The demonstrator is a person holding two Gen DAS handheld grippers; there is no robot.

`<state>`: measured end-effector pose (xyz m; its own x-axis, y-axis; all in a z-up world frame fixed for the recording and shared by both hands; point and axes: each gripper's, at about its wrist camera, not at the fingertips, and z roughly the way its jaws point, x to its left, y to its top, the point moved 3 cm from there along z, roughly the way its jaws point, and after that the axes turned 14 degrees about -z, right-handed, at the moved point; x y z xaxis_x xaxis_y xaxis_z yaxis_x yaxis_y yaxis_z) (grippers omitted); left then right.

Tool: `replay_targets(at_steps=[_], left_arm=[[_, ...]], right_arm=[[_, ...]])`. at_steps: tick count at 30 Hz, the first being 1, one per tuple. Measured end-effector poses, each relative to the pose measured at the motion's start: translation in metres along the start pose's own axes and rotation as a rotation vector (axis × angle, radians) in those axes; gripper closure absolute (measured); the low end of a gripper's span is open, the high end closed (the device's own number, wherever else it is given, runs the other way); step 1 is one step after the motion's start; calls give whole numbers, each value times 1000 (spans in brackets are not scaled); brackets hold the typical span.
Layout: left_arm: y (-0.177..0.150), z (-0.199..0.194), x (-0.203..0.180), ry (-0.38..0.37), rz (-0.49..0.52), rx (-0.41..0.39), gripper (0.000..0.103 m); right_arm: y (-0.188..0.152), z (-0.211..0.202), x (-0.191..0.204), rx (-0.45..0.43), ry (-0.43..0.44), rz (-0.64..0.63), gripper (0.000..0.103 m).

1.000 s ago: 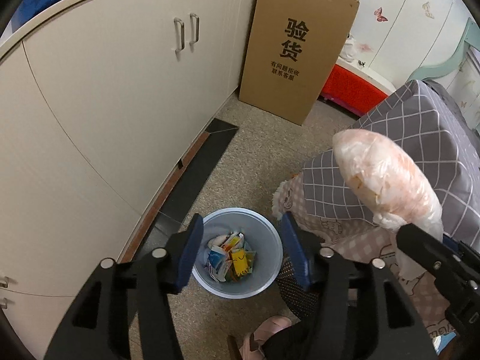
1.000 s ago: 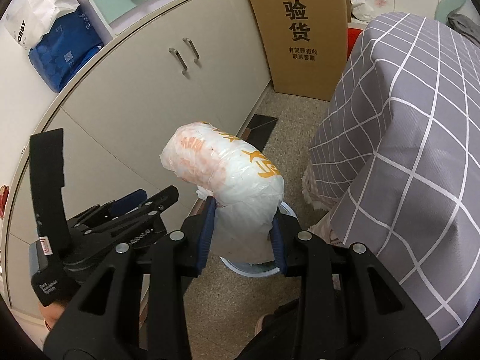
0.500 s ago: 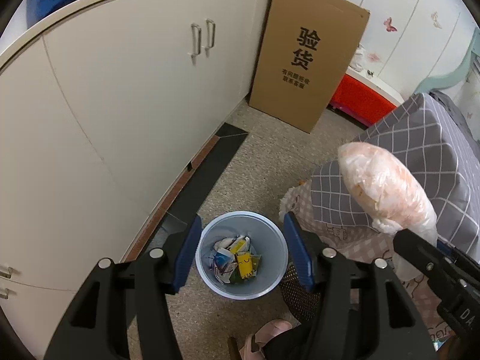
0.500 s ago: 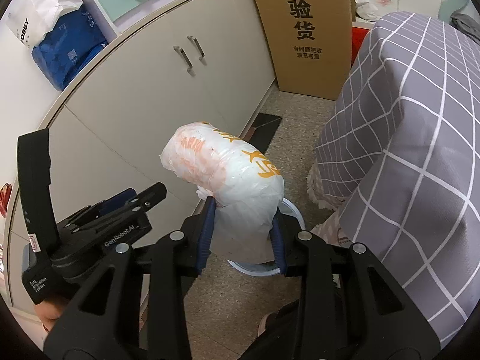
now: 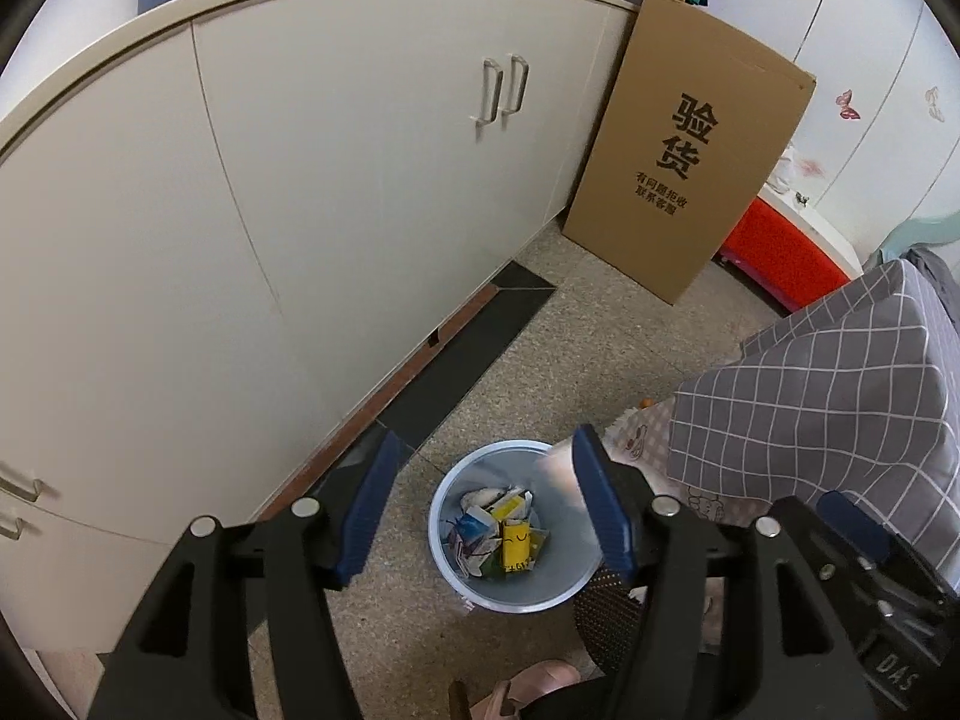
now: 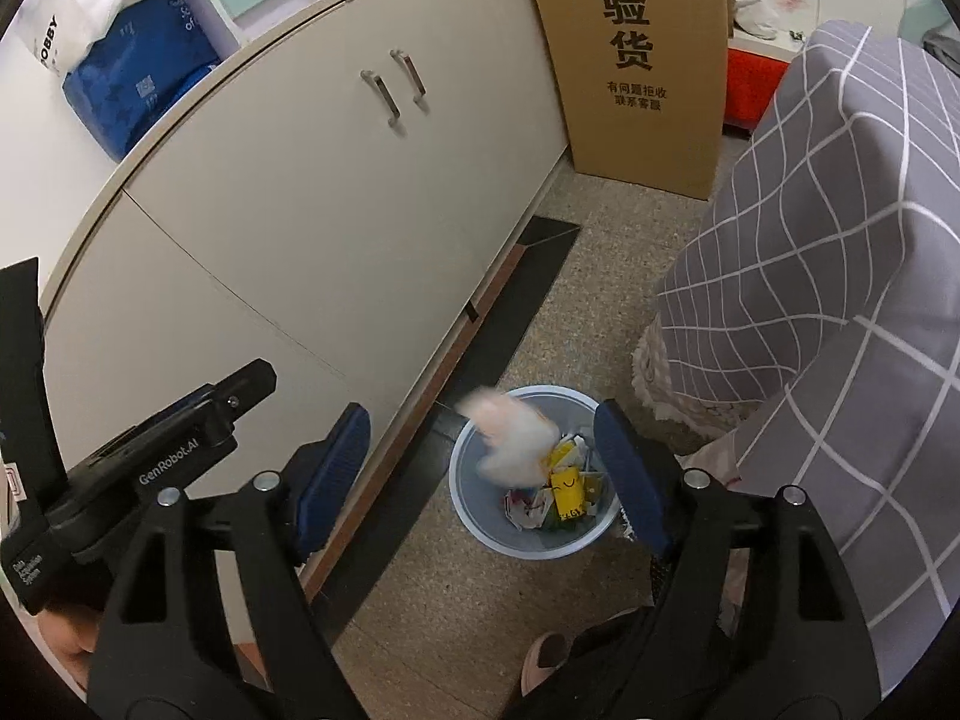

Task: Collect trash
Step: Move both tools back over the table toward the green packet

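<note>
A pale blue trash bin (image 5: 462, 576) (image 6: 480, 525) stands on the floor beside the cabinets, with crumpled paper and a yellow carton (image 6: 567, 495) inside. A white and orange plastic bag (image 6: 510, 438) is blurred in mid-air just over the bin's rim; part of it shows in the left wrist view (image 5: 558, 474) beside my finger. My right gripper (image 6: 480, 474) is open and empty above the bin. My left gripper (image 5: 486, 516) is open and empty above the bin too.
White cabinets (image 5: 300, 210) run along the left. A tall cardboard box (image 5: 684, 162) leans at their far end, with a red crate (image 5: 780, 258) beyond. A table under a grey checked cloth (image 6: 840, 210) stands to the right. A pink slipper (image 5: 528, 684) is near the bin.
My right gripper has opened and let go of the plastic bag, which now falls toward the bin. Both grippers have risen a little.
</note>
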<state>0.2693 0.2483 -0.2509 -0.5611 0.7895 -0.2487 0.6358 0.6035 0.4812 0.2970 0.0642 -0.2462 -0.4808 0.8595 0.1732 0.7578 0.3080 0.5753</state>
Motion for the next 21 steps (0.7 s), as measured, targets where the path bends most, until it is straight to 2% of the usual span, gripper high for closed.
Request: replay_targets(at_steps=[6,12,16,19,21], left_arm=[[0,-9,-7,-16,10,-11,43],[-2,-39,-43,-67,65,-57,43],[-3,-66,-87,-120,125,-100,42],[-6,-81,-127,-171,181,-115,41],[-12,-93,-167,-227,230,-115,41]], right_arm=[[6,-25,-2,-52,1,-3,27],[19,-76,-18,-165,-9,11,27],[26,-121,-47,-255,-45,56,27],[23,-159,-87,-318,-94,117,27],[17,-183,-119,-355,-141,176,27]])
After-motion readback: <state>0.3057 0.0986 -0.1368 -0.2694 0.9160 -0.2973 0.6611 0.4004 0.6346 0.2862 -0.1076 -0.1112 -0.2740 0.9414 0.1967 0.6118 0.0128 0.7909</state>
